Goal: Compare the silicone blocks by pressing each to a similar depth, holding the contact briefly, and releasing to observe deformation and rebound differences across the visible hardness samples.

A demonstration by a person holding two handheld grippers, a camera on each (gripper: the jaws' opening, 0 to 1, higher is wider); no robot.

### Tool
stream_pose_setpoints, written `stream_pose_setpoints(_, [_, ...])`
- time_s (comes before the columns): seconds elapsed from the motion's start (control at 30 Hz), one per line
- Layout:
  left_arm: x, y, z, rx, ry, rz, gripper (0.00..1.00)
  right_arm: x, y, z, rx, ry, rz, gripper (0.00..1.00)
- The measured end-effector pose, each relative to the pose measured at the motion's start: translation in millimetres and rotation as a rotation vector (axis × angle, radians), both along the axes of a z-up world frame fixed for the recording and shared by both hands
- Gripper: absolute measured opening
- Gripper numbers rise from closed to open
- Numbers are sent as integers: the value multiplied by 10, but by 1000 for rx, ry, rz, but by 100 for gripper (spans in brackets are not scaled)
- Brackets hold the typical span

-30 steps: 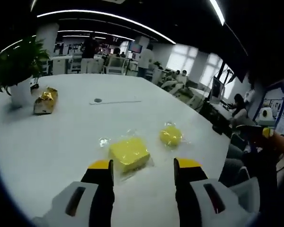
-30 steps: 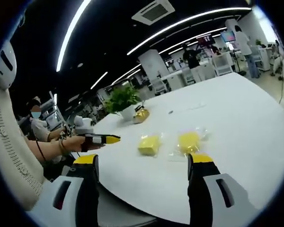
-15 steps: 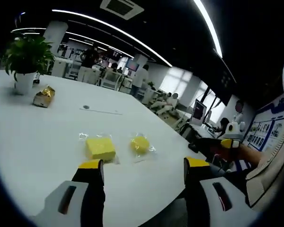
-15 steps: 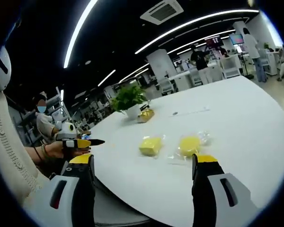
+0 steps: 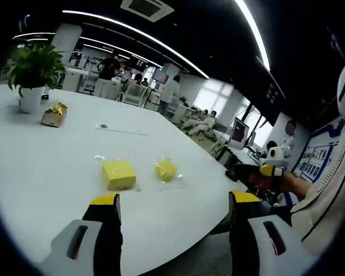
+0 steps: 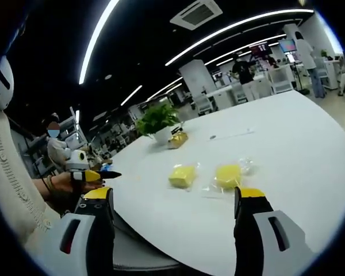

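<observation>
- Left gripper view: left gripper [image 5: 172, 201] held off the near edge of the round white table [image 5: 46, 167], jaws spread wide, nothing between them. At far right, the right gripper's yellow tip [image 5: 268, 171] in a hand, off the table.
- Right gripper view: right gripper [image 6: 175, 195] likewise off the table [image 6: 287, 144], jaws wide apart and empty; the left gripper [image 6: 92, 174] at far left in a hand, its jaw spacing not discernible there.
- Square yellow silicone block in clear wrapping [image 5: 118, 174] [image 6: 182, 175] lying flat on the table, just beside a rounder yellow silicone block in clear wrapping [image 5: 165, 169] [image 6: 227, 175]; apart, not touching either gripper.
- Potted green plant in a white pot [image 5: 30, 72] [image 6: 157, 122] and a gold-wrapped box [image 5: 54, 114] [image 6: 177, 139] far back on the table, well apart from the blocks; thin white strip [image 5: 122, 130] between.
- Bare tabletop all around the blocks; curved table edge between blocks and both grippers.
- Against the earlier frames: left gripper drawn back from directly over the square block to beyond the edge; right gripper barely shifted; blocks where they lay.
</observation>
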State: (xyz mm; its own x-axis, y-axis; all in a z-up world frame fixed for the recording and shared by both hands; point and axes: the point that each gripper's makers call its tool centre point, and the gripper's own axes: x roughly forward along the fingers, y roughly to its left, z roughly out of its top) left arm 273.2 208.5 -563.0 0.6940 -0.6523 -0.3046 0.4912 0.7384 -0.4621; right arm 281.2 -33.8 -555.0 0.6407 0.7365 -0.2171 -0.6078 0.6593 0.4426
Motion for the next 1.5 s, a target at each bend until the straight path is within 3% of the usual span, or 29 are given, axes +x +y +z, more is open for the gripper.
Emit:
stream_pose_setpoints(0.17, [-2,-12,-4,-5,10,5,77,-1,-31,0,4,2,-6,80])
stream_pose_setpoints(0.3, [6,-31,-28,-42,50,18,77,-18,-68,-26,6,12,-12,80])
stream_pose_setpoints(0.43, [80,-103,41,-150,92,36,77,-24,-117,-50,10,21,-26,79])
stream_pose_setpoints(0.57, [160,-282,190,-323,161,-4,64,-17,-149,-66,18,30,-34,79])
stream_pose_setpoints(0.73, [471,-395,234,-365,177,45,73,41,-190,-76,30,36,-47,78])
stream_pose_setpoints(0.87, [773,-545,157,-352,217,47,71,90,-222,-110,35,45,-52,77])
stream_pose_setpoints(1.03, [1071,-842,-68,-291,295,8,71,135,-250,-163,51,61,-53,77])
stream_pose_setpoints(1.2, [1367,-999,-277,-286,371,44,72,184,-270,-251,67,87,-56,76])
stream_pose_setpoints(1.23, [1432,-1026,-305,-277,359,48,72,191,-271,-259,73,92,-57,76])
stream_pose_setpoints(1.33, [1640,-1093,-511,-240,371,72,73,223,-278,-277,95,103,-70,76])
stream_pose_setpoints(1.4, [1701,-1151,-648,-217,413,67,71,240,-284,-301,99,113,-75,76])
stream_pose_setpoints(1.5, [1794,-1208,-802,-172,432,62,74,251,-299,-336,96,122,-80,76])
